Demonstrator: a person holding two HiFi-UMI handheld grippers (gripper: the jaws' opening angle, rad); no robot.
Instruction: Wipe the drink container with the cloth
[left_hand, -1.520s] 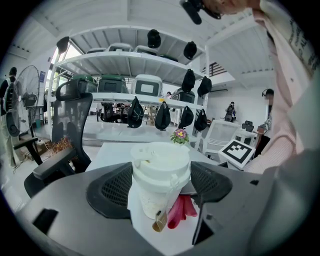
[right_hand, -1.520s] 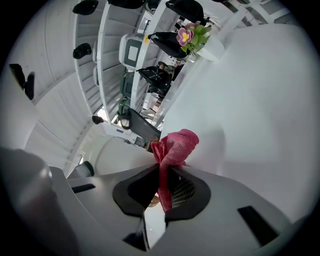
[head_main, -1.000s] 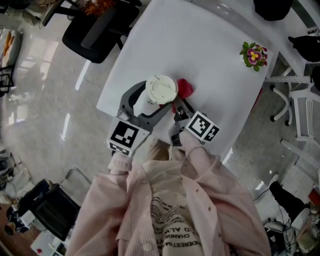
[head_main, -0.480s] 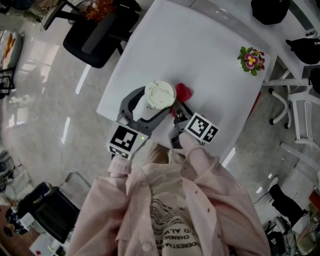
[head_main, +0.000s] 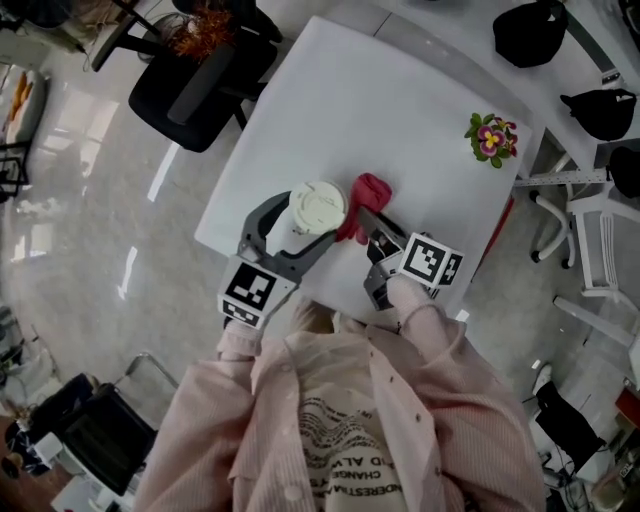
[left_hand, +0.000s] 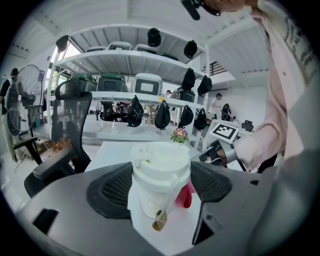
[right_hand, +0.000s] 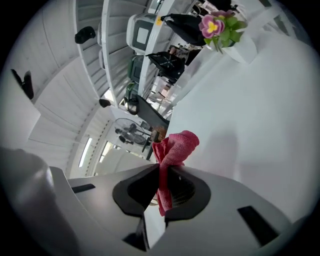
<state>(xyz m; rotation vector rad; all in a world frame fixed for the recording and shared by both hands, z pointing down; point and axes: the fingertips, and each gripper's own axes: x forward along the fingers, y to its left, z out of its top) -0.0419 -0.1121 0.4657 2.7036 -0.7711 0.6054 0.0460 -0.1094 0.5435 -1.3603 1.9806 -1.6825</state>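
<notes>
A white lidded paper cup (head_main: 318, 208) stands near the front-left edge of the white table (head_main: 400, 110). My left gripper (head_main: 300, 228) is shut on it, one jaw on each side of the cup (left_hand: 160, 175). A tea-bag tag (left_hand: 160, 220) hangs down the cup's side. My right gripper (head_main: 368, 222) is shut on a red cloth (head_main: 366, 195), which sticks up from between its jaws just right of the cup. In the right gripper view the cloth (right_hand: 172, 150) is pinched in my right gripper (right_hand: 162, 182). The cloth (left_hand: 185, 195) sits by the cup's lower right side.
A small pot of pink and yellow flowers (head_main: 489, 137) stands at the table's far right corner. A black office chair (head_main: 195, 85) is beyond the table's left side. Black bags (head_main: 535, 30) lie on a bench at upper right, with a white chair (head_main: 600, 230) below.
My right gripper has swung out to the right of the cup, carrying the red cloth with it. The left gripper still grips the cup in the same place.
</notes>
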